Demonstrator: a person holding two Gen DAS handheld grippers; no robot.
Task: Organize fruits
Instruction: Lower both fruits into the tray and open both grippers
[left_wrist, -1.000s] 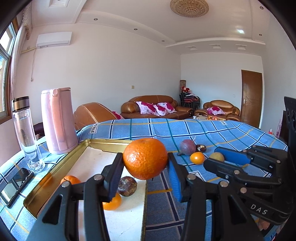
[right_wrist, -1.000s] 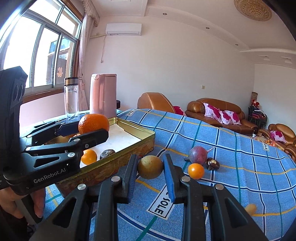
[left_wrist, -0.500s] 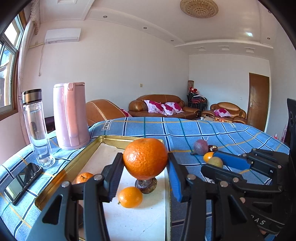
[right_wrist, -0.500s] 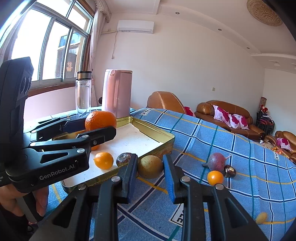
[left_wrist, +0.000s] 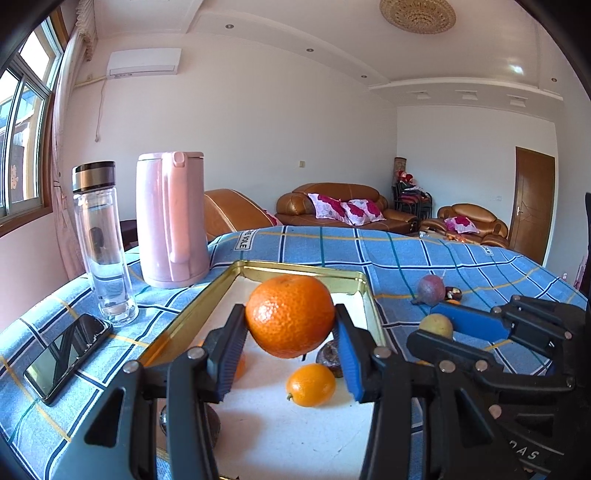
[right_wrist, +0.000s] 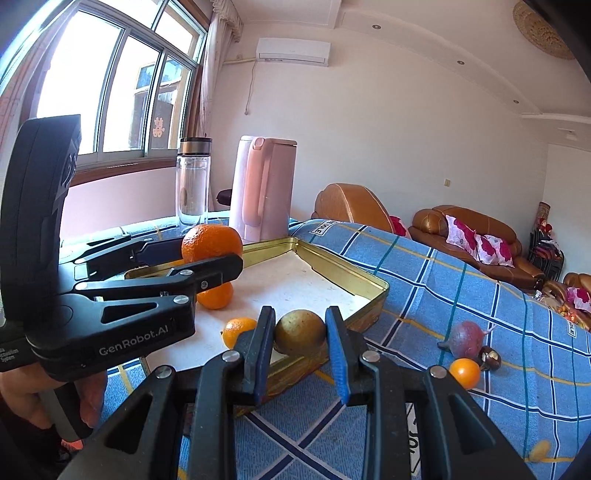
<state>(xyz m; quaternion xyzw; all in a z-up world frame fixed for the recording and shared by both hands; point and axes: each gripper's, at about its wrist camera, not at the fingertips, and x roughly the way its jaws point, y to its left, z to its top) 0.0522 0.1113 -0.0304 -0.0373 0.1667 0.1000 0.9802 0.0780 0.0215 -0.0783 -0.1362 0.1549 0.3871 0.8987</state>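
My left gripper (left_wrist: 290, 325) is shut on a large orange (left_wrist: 290, 315) and holds it above the gold tray (left_wrist: 207, 295). The tray holds a small orange fruit (left_wrist: 311, 384), a dark round fruit (left_wrist: 328, 357) and another orange partly hidden behind my left finger. My right gripper (right_wrist: 300, 332) is shut on a yellow-brown fruit (right_wrist: 300, 331) at the tray's near right edge (right_wrist: 369, 295). A purple fruit (right_wrist: 464, 339), a small orange fruit (right_wrist: 464, 373) and a brown nut (right_wrist: 490, 357) lie on the blue cloth to the right.
A pink kettle (left_wrist: 171, 218), a clear bottle (left_wrist: 101, 243) and a phone (left_wrist: 66, 356) stand left of the tray on the blue checked cloth (left_wrist: 406, 258). Sofas stand behind the table. A small yellow fruit (right_wrist: 539, 448) lies at the lower right.
Both grippers have moved left toward the tray with their fruits. The orange now hangs over the tray's middle and the yellow-brown fruit has reached the tray's edge.
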